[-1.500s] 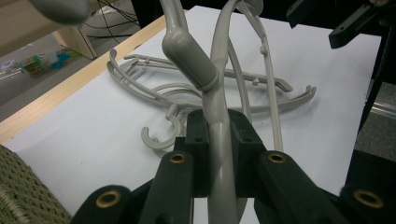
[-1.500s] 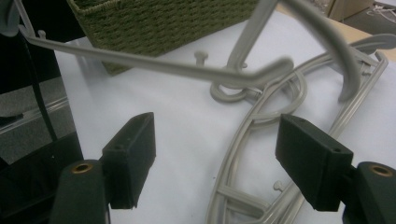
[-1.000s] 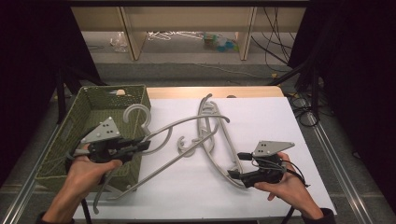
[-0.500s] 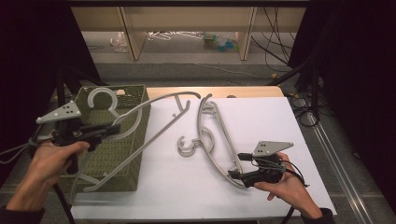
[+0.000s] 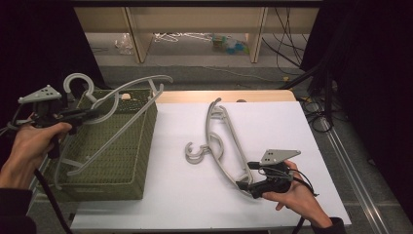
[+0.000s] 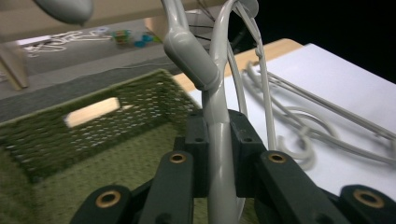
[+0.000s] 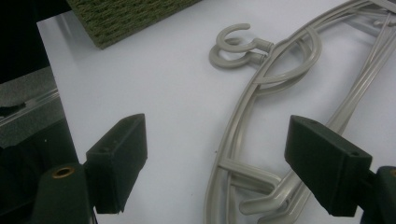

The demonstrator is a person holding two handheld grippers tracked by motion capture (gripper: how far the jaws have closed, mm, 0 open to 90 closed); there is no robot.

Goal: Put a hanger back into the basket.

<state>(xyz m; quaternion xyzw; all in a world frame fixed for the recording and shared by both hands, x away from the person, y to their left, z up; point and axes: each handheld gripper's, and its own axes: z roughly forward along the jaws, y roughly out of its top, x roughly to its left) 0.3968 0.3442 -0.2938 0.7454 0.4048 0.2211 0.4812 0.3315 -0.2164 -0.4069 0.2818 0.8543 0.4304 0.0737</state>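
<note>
On the left side of the scene, a green woven basket (image 5: 112, 146) stands at the edge of the white surface (image 5: 195, 200), and a grey plastic hanger (image 5: 122, 105) hangs in the air above it, its hook at the far left and its long bar slanting down toward the near rim. The left tool (image 5: 92, 114) holds this hanger: in the left gripper view its jaws are clamped tight on the hanger's neck (image 6: 217, 140), with the basket's open mesh floor below. My reading is that the work is moving hangers from the surface into the basket, and this one is over the basket but not yet let go.

Two more grey hangers (image 5: 221, 141) lie stacked near the middle of the surface, their hooks (image 5: 195, 153) pointing left. They are what is left to do. The right tool (image 5: 241, 185) rests low at their near end; its jaws have just been opening and stand wide in the right gripper view, with the hangers' near ends (image 7: 252, 186) lying between them and the pads pressing on nothing.

The surface is a white sheet over a wooden top, whose bare far edge (image 5: 224, 96) shows. Beyond it are a grey floor, pale wooden shelf legs, some clutter on the floor (image 5: 226, 43), and black cables at the far right.
</note>
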